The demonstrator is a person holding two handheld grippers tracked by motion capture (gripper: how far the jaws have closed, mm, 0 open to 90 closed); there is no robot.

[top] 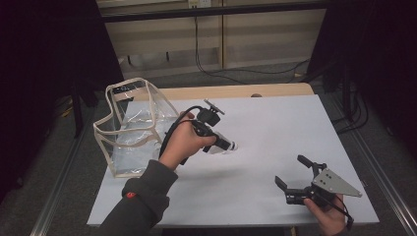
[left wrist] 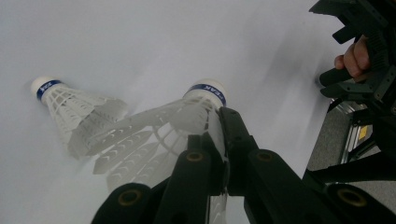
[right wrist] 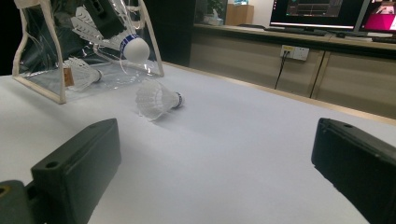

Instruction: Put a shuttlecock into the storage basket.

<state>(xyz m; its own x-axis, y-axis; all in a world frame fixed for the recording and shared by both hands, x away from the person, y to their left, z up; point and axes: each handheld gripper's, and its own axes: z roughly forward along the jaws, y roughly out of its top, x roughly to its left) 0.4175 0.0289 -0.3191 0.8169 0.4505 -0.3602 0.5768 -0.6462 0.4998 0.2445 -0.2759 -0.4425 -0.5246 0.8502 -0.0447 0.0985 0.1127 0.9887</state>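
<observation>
Shuttlecocks are going into the clear bag (top: 129, 129), apparently: one (right wrist: 81, 74) lies inside, left gripper (left wrist: 219, 140) clamps another (left wrist: 154, 135) beside it, a third (right wrist: 156, 99) waits near (right gripper (top: 295, 174) gapes, idle).

1. Table (top: 275, 118): white top, pale wooden strip along far edge.
2. Floor (top: 74, 162): grey, a metal rail (top: 59, 187) running along the left side of the table, another at right.
3. Far wall: beige cabinet (top: 221, 34), black cables (top: 231, 73) trailing down to the floor.
4. Dark curtains (top: 39, 73) left and right.
5. Counter (right wrist: 299, 42) with wall socket (right wrist: 294, 51); lit monitors (right wrist: 317, 11) above.
</observation>
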